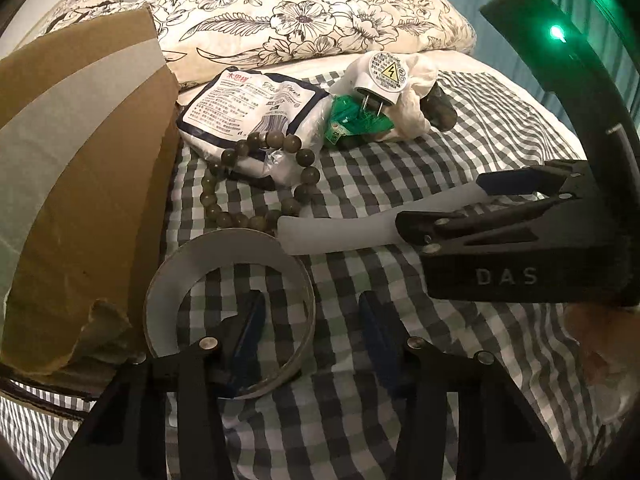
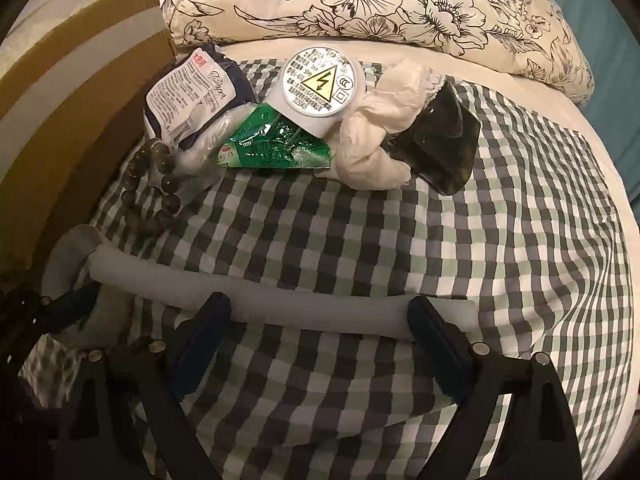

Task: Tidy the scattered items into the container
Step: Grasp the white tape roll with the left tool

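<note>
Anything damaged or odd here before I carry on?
The cardboard box has a torn, ragged lower edge. The plug lies tipped on the green sachet, prongs exposed. Nothing spilled.

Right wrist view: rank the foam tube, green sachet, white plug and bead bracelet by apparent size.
1. foam tube, though it lies nearest the camera
2. green sachet
3. white plug and bead bracelet: too alike to rank.

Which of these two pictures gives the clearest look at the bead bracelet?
The left wrist view: the bead bracelet lies there as a nearly full loop, partly over the tissue pack. In the right wrist view it sits small and dark near the left edge.
</note>
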